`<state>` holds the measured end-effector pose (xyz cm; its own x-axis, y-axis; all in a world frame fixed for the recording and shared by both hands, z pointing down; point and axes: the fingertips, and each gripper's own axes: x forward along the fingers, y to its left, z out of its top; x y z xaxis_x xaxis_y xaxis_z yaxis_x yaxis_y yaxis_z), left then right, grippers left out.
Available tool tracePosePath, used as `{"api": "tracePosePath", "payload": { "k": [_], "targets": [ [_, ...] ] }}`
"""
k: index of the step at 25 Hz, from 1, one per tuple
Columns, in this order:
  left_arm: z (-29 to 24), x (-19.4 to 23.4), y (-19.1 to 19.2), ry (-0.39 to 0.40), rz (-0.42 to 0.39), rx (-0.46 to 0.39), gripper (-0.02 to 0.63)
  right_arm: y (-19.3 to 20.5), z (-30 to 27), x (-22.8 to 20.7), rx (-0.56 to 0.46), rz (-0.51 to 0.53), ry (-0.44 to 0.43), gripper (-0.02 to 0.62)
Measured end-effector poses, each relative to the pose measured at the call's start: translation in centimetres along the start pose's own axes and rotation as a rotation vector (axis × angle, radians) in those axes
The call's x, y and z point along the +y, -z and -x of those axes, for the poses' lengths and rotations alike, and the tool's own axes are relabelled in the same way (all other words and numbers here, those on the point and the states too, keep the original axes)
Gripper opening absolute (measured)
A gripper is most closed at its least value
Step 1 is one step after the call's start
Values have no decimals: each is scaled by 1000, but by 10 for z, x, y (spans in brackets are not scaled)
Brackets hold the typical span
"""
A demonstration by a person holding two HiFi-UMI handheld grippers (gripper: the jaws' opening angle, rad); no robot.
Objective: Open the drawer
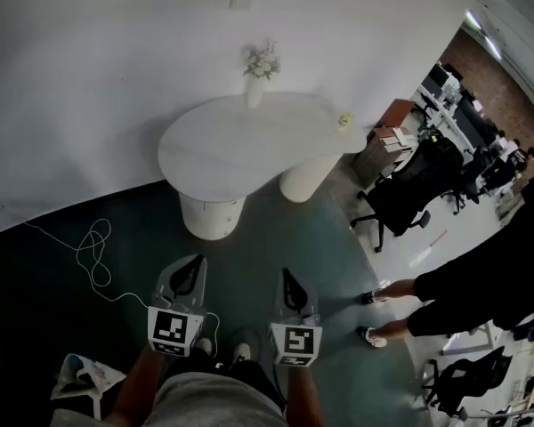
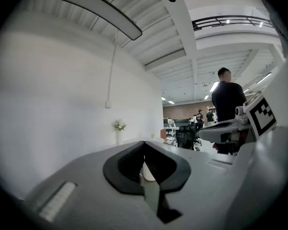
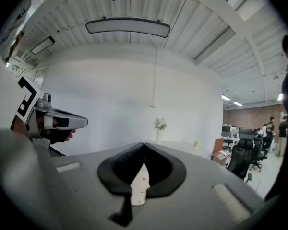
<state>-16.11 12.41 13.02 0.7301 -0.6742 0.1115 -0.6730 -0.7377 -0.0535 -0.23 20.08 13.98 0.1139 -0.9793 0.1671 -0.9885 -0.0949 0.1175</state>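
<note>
No drawer shows in any view. A white rounded table (image 1: 214, 140) stands ahead against the white wall on two round pedestals (image 1: 212, 213). It carries a white vase of flowers (image 1: 259, 69) and a small yellowish item (image 1: 344, 120). My left gripper (image 1: 187, 276) and right gripper (image 1: 292, 285) are held side by side low over the dark floor, well short of the table and pointing toward it. In the left gripper view the jaws (image 2: 144, 143) meet at their tips with nothing between them. The right gripper's jaws (image 3: 144, 144) are likewise shut and empty.
A white cable (image 1: 93, 252) loops across the floor at the left. A black office chair (image 1: 409, 189) stands right of the table, and a person in dark clothes (image 1: 481, 278) is close by on the right. A light bag (image 1: 80, 376) lies by my left foot.
</note>
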Motion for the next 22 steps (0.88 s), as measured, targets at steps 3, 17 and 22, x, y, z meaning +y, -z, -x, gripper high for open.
{"api": "tracePosePath", "payload": {
  "k": [3,17,22],
  "targets": [
    [-6,1,1,8,1,0,11,0,-5,-4,-5,-12,14,3],
    [-37,2,6,95,-12,-9,11,5,-15,-17,0,-11,98,3],
    [-51,-5,3,114,-23,-11,11,7,-18,-32,-1,-16,117,3]
  ]
}}
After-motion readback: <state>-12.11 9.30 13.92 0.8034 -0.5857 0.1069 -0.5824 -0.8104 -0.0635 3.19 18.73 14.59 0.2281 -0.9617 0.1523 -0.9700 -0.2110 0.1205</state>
